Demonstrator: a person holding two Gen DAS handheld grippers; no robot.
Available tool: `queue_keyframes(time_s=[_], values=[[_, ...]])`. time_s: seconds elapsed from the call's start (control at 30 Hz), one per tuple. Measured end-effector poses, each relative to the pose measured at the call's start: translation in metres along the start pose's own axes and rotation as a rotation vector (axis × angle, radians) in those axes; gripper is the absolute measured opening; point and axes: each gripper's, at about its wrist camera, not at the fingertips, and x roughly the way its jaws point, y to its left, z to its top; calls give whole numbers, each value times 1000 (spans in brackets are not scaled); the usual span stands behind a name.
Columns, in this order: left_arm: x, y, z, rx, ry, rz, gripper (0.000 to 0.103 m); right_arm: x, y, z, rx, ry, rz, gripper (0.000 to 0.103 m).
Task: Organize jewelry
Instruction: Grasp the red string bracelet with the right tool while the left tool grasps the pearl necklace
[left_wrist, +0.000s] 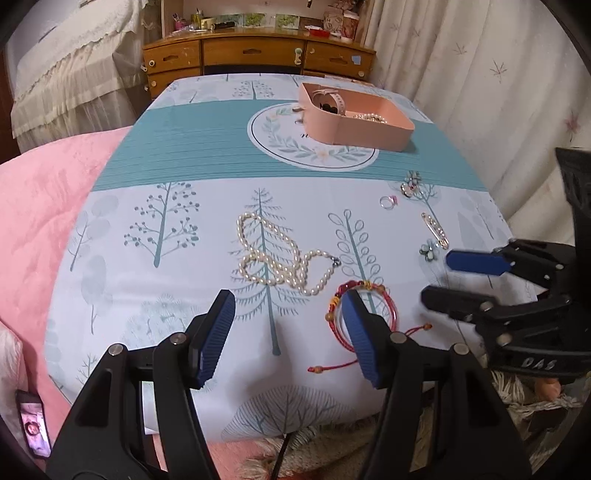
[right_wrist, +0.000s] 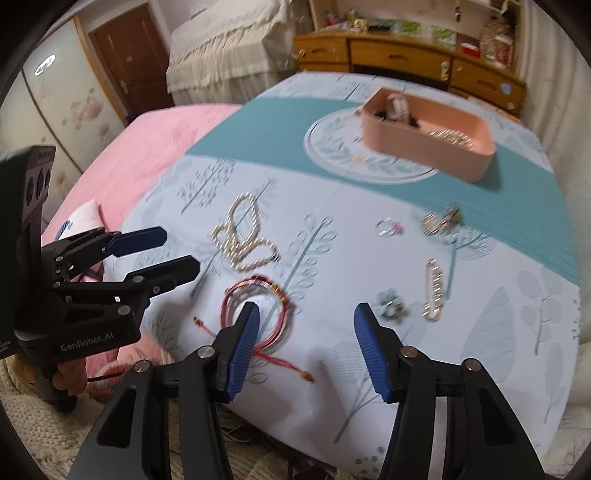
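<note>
Bedroom, tree-print cloth (left_wrist: 177, 266) over table. We see left gripper (left_wrist: 288, 332) half-open, empty, above cloth; right gripper (right_wrist: 304, 345) half-open, empty. Red bracelet (right_wrist: 258, 314) under both, its cord loose: we risk snagging, dragging it into pearl necklace (left_wrist: 280, 254). Pink box (left_wrist: 354, 118) well apart.

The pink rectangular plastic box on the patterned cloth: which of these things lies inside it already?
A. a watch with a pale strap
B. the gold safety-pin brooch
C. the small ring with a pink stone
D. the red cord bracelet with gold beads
A: a watch with a pale strap sits inside the pink rectangular plastic box, while the bracelet, ring and brooch lie out on the cloth.
</note>
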Motion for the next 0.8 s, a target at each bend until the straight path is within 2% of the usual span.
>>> queue_keyframes(time_s=[0.1, 0.43, 0.53, 0.6, 0.7, 0.8], values=[[-1, 0, -2, 7, -4, -7, 58, 15, 10, -1, -31, 53, 7, 41], [6, 10, -1, -32, 37, -35, 58, 44, 27, 3, -89, 120, -2, 33], [12, 14, 1, -55, 57, -51, 57, 50, 29, 2, -97, 139, -1, 24], [16, 14, 2, -60, 70, -64, 49, 55, 29, 1, -100, 145, -8, 11], [22, 10, 4, -52, 88, -79, 42, 56, 25, 2, -89, 130, -28, 6], [30, 6, 10, -53, 106, -95, 40, 53, 13, 4, -51, 100, -46, 6]])
